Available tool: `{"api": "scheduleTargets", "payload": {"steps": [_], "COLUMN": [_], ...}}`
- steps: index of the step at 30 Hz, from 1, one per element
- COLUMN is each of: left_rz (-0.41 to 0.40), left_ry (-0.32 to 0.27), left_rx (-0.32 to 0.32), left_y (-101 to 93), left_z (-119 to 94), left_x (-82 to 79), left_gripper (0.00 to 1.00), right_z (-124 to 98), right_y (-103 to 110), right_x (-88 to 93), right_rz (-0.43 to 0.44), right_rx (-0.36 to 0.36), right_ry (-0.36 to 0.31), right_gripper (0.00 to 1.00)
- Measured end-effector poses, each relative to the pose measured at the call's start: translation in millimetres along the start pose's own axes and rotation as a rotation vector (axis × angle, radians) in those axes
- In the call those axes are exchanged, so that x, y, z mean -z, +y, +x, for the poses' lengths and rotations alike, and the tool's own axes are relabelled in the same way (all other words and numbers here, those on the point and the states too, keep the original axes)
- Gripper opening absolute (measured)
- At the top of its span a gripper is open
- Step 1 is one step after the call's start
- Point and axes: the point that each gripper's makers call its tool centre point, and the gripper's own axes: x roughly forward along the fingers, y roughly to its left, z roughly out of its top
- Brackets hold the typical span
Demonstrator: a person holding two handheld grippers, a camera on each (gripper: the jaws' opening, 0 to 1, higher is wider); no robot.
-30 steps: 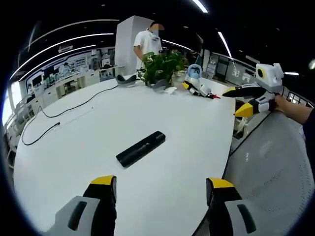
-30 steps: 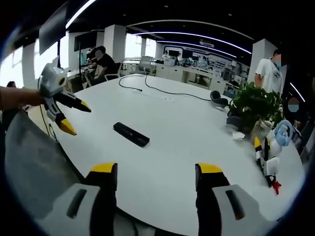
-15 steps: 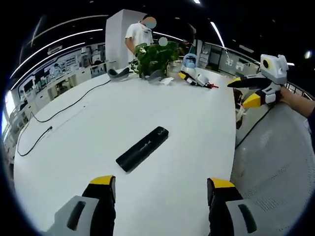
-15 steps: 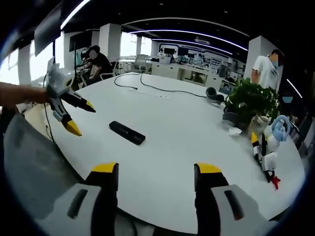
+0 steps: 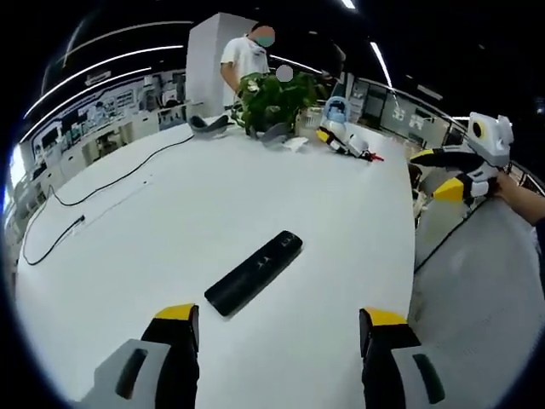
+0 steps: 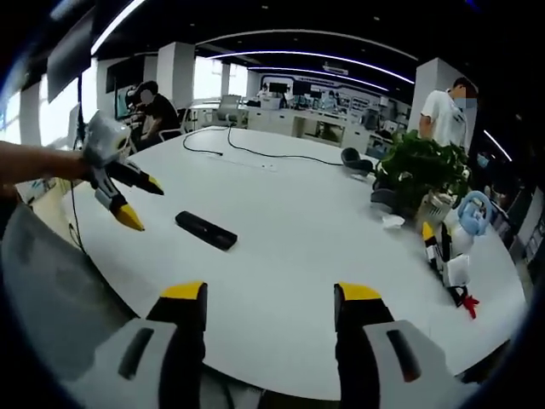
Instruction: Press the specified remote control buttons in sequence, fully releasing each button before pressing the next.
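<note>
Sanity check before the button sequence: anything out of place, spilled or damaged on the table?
Nothing stands out. The black remote control lies flat on the white table, untouched, intact as far as visible. Left gripper and right gripper are open, both clear of it. A black cable trails loose; no spill.

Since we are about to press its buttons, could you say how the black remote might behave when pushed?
The remote lies flat and slim, so it is unlikely to tip. On the smooth white table it may slide or swivel. It looks rigid and probably light.
</note>
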Motion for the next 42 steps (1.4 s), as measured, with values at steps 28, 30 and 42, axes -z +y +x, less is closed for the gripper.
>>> {"api": "scheduleTargets", "payload": {"steps": [28,30,42], "left_rz": [0.175,0.182,0.271], "left_ry": [0.157,0.161,0.228], "left_rx": [0.024,0.023,0.048], "left_y": [39.5,42.3,49.4], "left_z": [24.6,26.7,45.0], "left_x": [2.0,1.1,2.8], "left_gripper": [0.79,0.79,0.77], "right_z": [0.3,0.1,2.9], "right_y": [3.8,3.2,6.8], "right_x": [0.7,1.2,5.2], "right_rz": [-0.006,-0.006,-0.037], "right_rx": [-0.021,-0.019,-0.031], "right_ry": [0.006,0.008,0.039], "right_gripper": [0.59,0.59,0.61]}}
